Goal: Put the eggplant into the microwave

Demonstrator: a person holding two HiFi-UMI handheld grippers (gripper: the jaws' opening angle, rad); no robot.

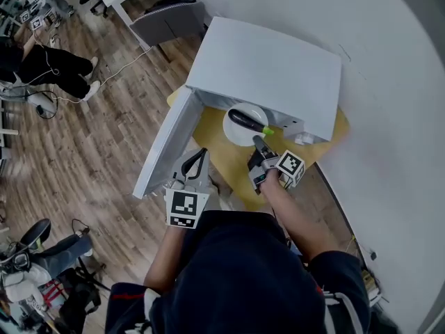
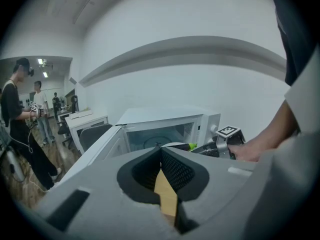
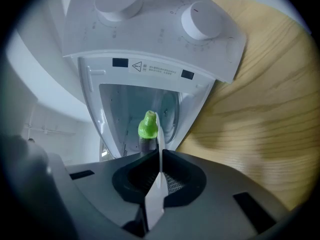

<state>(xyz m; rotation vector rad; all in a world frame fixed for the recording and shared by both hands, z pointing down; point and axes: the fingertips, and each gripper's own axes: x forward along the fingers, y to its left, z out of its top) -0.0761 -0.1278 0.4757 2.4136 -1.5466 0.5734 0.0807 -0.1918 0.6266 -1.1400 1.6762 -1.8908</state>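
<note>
head view: high, steeply down on microwave point(image 1: 264, 68), mid distance. left gripper view: low, near level, farther back, facing its open front. right gripper view: rolled sideways, close at the opening. all three share microwave, plate point(image 1: 236, 136) and eggplant point(image 1: 247, 122).

At microwave point(image 1: 271, 68) mouth: plate point(image 1: 240, 137) bearing eggplant point(image 1: 247, 122); microwave on table point(image 1: 226, 156); door point(image 1: 163, 152) swung left.

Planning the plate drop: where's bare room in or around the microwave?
Free: the microwave cavity, which looks bare between its walls, and the table strip between the open door and the right gripper. Crowded: the cavity mouth, where the right gripper holds the plate with the eggplant. The left gripper hangs beside the door.
</note>
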